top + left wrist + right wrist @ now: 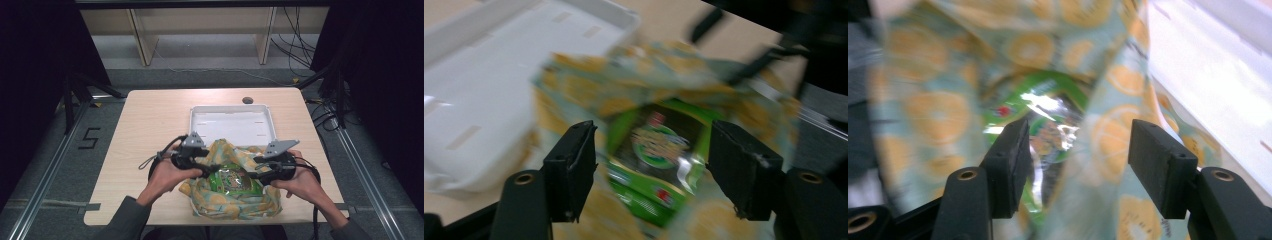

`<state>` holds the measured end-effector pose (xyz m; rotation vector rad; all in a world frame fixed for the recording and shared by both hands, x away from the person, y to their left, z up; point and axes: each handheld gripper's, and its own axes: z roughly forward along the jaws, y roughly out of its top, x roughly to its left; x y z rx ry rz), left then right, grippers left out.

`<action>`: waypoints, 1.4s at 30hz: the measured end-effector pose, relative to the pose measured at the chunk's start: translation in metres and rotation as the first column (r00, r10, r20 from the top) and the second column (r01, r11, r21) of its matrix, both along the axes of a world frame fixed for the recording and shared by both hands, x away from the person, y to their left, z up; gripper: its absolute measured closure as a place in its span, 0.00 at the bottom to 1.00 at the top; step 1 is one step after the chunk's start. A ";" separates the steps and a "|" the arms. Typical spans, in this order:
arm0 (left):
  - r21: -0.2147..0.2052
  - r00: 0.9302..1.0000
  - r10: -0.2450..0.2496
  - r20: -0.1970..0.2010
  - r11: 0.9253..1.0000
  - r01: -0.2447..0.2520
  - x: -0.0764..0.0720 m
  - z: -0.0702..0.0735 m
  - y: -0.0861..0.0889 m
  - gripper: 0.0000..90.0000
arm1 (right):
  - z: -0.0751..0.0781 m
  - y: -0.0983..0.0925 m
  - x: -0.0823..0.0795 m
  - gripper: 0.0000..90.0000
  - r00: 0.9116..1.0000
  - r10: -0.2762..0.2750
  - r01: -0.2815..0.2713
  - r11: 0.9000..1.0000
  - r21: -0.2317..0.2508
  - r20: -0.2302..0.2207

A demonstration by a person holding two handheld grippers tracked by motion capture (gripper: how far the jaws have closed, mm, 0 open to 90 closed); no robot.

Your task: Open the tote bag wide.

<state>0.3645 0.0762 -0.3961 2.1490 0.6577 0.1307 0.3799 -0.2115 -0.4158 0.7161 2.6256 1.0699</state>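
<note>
Right now you are working both grippers at the mouth of the patterned bag [235,192], which is lying on the near edge of the table [150,125] between your hands, and the step in hand looks like opening it up around the green snack packet [232,181] inside. Your left gripper [212,167] is standing with its jaws spread apart and holding nothing; in the left gripper view the packet [651,160] is sitting just ahead of the gap between them, with the bag [624,85] bunched up behind it. Your right gripper [255,172] is likewise unclenched, its jaws wide, and in the right gripper view a fold of the bag [1113,135] is hanging between them while the shiny packet [1048,120] is showing just ahead of its left-hand jaw. To do this well, you should be closing each gripper on cloth alone, one on each side of the opening, and not on the packet, which would probably crackle and slip. Keep the pull even so the bag is spreading rather than sliding toward you off the edge. Beyond both grippers the white tray [232,122] is lying open and holding nothing, touching the far side of the bag; the bag is holding the packet.
</note>
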 end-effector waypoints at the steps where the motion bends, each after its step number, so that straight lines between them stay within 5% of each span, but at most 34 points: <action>1: -0.031 0.998 -0.060 -0.020 0.998 0.060 -0.015 -0.008 0.001 0.35 | -0.009 0.007 0.008 0.47 0.999 -0.041 0.041 0.998 -0.037 -0.001; 4: -0.040 0.995 -0.095 -0.042 0.995 0.093 -0.029 -0.020 0.000 0.33 | -0.014 0.011 0.014 0.47 0.998 -0.050 0.048 0.998 -0.051 -0.042; 5: -0.004 0.990 -0.134 -0.046 0.991 0.134 -0.040 -0.033 -0.004 0.32 | -0.019 0.014 0.021 0.47 0.997 -0.060 0.055 0.995 -0.083 -0.057; 10: 0.086 0.987 -0.160 -0.024 0.983 0.162 -0.051 -0.056 -0.014 0.31 | -0.026 0.016 0.029 0.52 0.997 -0.050 0.044 0.993 -0.111 -0.057; 11: 0.134 0.983 -0.186 -0.003 0.974 0.184 -0.051 -0.062 -0.018 0.39 | -0.027 0.017 0.030 0.61 0.996 -0.049 0.039 0.990 -0.136 -0.068; 12: 0.134 0.983 -0.186 -0.003 0.974 0.184 -0.051 -0.062 -0.018 0.51 | -0.027 0.017 0.030 0.61 0.996 -0.049 0.039 0.990 -0.136 -0.068; 13: 0.163 0.979 -0.202 -0.024 0.966 0.203 -0.050 -0.068 -0.023 0.63 | -0.030 0.016 0.033 0.76 0.998 -0.040 0.030 0.986 -0.164 -0.055; 15: 0.179 0.975 -0.219 -0.030 0.959 0.221 -0.050 -0.071 -0.025 0.85 | -0.032 0.013 0.038 0.89 0.998 -0.038 0.027 0.980 -0.198 -0.052; 16: 0.206 0.973 -0.229 -0.037 0.951 0.231 -0.051 -0.073 -0.027 0.85 | -0.032 0.013 0.038 0.89 0.998 -0.038 0.027 0.980 -0.198 -0.052; 17: 0.254 0.967 -0.252 -0.036 0.934 0.252 -0.054 -0.077 -0.029 0.97 | -0.033 0.008 0.046 0.95 0.999 -0.050 0.044 0.973 -0.226 -0.022; 20: 0.262 0.964 -0.260 -0.051 0.928 0.265 -0.059 -0.079 -0.029 0.99 | -0.033 0.002 0.054 0.99 0.996 -0.083 0.079 0.970 -0.228 -0.009; 22: 0.282 0.959 -0.277 -0.056 0.917 0.281 -0.061 -0.080 -0.026 0.99 | -0.032 -0.004 0.062 1.00 0.993 -0.118 0.117 0.962 -0.245 0.011; 25: 0.274 0.964 -0.255 -0.078 0.924 0.267 -0.066 -0.082 -0.022 0.99 | -0.034 -0.014 0.075 1.00 0.984 -0.174 0.176 0.949 -0.263 0.029; 28: 0.278 0.961 -0.267 -0.073 0.920 0.277 -0.067 -0.083 -0.019 0.99 | -0.037 -0.016 0.079 1.00 0.981 -0.189 0.191 0.942 -0.276 0.033; 30: 0.264 0.963 -0.255 -0.085 0.926 0.268 -0.067 -0.082 -0.018 0.90 | -0.040 -0.018 0.081 0.99 0.982 -0.189 0.183 0.947 -0.265 0.005; 31: 0.235 0.968 -0.238 -0.085 0.939 0.252 -0.066 -0.078 -0.018 0.83 | -0.041 -0.019 0.081 0.89 0.982 -0.187 0.185 0.952 -0.243 0.015; 32: 0.235 0.968 -0.238 -0.085 0.939 0.252 -0.066 -0.078 -0.018 0.77 | -0.041 -0.019 0.081 0.89 0.982 -0.187 0.185 0.952 -0.243 0.015; 33: 0.180 0.975 -0.212 -0.074 0.958 0.222 -0.065 -0.070 -0.018 0.74 | -0.035 -0.018 0.075 0.79 0.981 -0.192 0.195 0.964 -0.181 0.033; 34: 0.180 0.975 -0.212 -0.074 0.958 0.222 -0.065 -0.070 -0.018 0.70 | -0.035 -0.018 0.075 0.79 0.981 -0.192 0.195 0.964 -0.181 0.033; 36: 0.123 0.980 -0.190 -0.057 0.973 0.196 -0.065 -0.061 -0.017 0.67 | -0.019 -0.018 0.064 0.70 0.985 -0.168 0.171 0.978 -0.116 0.032; 37: 0.100 0.982 -0.184 -0.049 0.977 0.188 -0.064 -0.056 -0.017 0.63 | -0.003 -0.019 0.054 0.66 0.991 -0.128 0.130 0.990 -0.054 0.033; 40: 0.047 0.989 -0.144 -0.022 0.988 0.145 -0.060 -0.046 -0.017 0.61 | 0.010 -0.016 0.044 0.64 0.997 -0.068 0.068 0.998 -0.005 0.035; 42: 0.019 0.993 -0.121 -0.013 0.992 0.122 -0.057 -0.042 -0.016 0.62 | 0.016 -0.006 0.031 0.65 0.999 0.032 -0.032 0.998 0.048 0.001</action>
